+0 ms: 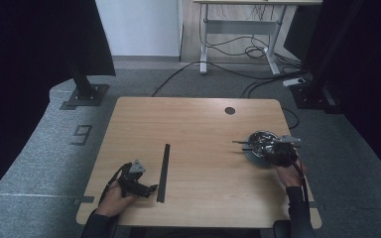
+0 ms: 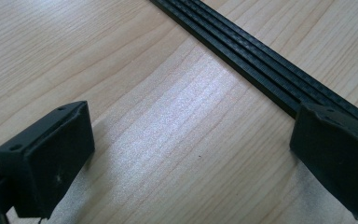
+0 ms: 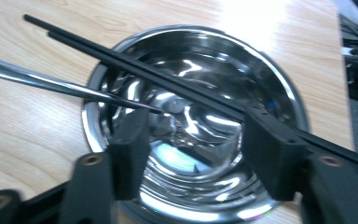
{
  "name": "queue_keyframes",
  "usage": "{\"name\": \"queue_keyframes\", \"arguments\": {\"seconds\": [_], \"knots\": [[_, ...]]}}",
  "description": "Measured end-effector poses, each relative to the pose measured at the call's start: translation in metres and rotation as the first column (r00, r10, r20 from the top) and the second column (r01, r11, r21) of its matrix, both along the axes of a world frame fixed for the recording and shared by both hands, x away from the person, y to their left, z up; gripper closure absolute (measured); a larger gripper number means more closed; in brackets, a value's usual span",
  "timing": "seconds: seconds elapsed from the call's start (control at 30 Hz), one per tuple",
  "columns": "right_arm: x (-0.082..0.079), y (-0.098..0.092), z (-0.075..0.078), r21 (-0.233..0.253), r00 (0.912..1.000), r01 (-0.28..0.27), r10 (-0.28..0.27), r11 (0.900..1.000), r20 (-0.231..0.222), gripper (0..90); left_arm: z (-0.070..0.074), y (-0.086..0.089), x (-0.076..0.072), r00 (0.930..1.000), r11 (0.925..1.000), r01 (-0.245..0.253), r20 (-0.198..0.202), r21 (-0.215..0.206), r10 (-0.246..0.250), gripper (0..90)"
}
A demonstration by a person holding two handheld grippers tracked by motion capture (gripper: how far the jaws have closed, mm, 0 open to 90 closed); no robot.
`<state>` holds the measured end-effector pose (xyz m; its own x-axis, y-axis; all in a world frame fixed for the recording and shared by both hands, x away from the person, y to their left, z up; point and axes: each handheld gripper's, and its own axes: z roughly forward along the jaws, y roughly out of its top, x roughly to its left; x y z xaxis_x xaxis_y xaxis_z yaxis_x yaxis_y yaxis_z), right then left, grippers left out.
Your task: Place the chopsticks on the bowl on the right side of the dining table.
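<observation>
Here the tabletop (image 1: 198, 129) is pale wood, with a small dark round hole (image 1: 229, 110) near its far edge. A long black strip (image 1: 163, 172) lies flat on it, left of centre, running from the near edge away from the person. In the left gripper view the strip (image 2: 261, 70) shows ribbed grooves along its length and passes just beside one jaw.

Over on the right side of the tabletop sits a steel bowl (image 1: 258, 146), shiny and round. In the right gripper view the bowl (image 3: 279, 79) lies right under the jaws, with a pair of black chopsticks (image 3: 135, 63) laid across its rim and a slim metal rod (image 3: 51, 79) reaching in from the side, its tip over the bowl.

The left gripper (image 1: 141, 187), held low by the person's left hand (image 1: 113, 201), rests just beside the near end of the strip; its jaws stand wide apart with only bare wood between them. The right gripper (image 1: 273, 148) hovers at the bowl; its jaws are parted as well, gripping nothing, one of them close against the chopsticks.
</observation>
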<state>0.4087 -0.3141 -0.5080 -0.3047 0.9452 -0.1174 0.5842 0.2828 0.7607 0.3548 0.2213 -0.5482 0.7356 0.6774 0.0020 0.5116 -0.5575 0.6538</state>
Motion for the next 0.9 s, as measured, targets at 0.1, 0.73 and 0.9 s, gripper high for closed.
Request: {"name": "queue_keyframes", "arguments": {"seconds": [0.1, 0.73, 0.9], "knots": [[-0.001, -0.005, 0.001, -0.003, 0.9993, 0.037, -0.037, 0.999, 0.004, 25.4, 0.0, 0.0, 0.0, 1.0, 1.0, 0.0, 0.0, 0.0, 0.0, 0.0], [-0.004, -0.048, -0.013, 0.096, 0.9771, 0.196, -0.203, 0.976, 0.064, 0.0, 0.0, 0.0, 0.0, 1.0, 1.0, 0.0, 0.0, 0.0, 0.0, 0.0], [-0.002, -0.048, -0.019, 0.088, 0.9775, 0.193, -0.199, 0.977, 0.069, 0.0, 0.0, 0.0, 0.0, 1.0, 1.0, 0.0, 0.0, 0.0, 0.0, 0.0]]}}
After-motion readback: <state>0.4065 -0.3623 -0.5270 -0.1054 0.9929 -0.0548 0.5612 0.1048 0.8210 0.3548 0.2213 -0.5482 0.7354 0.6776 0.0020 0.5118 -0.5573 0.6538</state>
